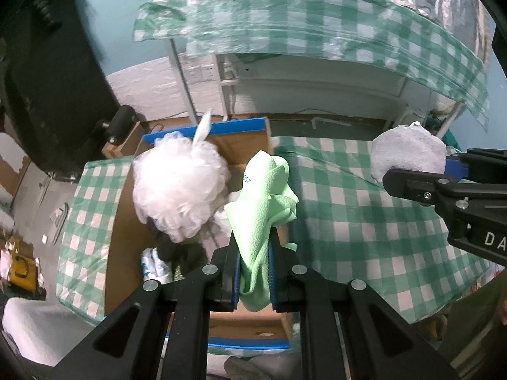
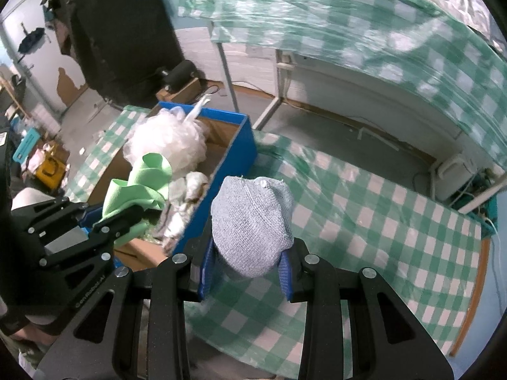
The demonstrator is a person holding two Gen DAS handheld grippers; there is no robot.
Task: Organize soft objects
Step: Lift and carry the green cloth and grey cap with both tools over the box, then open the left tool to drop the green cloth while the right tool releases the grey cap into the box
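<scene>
Green-checked tablecloth (image 2: 364,221) beside blue box (image 2: 244,148); left gripper (image 1: 253,272), angled down over it, clamps green cloth (image 1: 266,196), right gripper (image 2: 247,272) pinches grey knitted pad (image 2: 253,218).

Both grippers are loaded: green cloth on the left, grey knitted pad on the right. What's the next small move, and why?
Probably lower the left gripper a little and release the light green microfibre cloth: it already hangs over the open blue-edged cardboard box beside the white mesh bath puff. The right gripper holds its grey knitted pad over the checked tablecloth, outside the box.
</scene>
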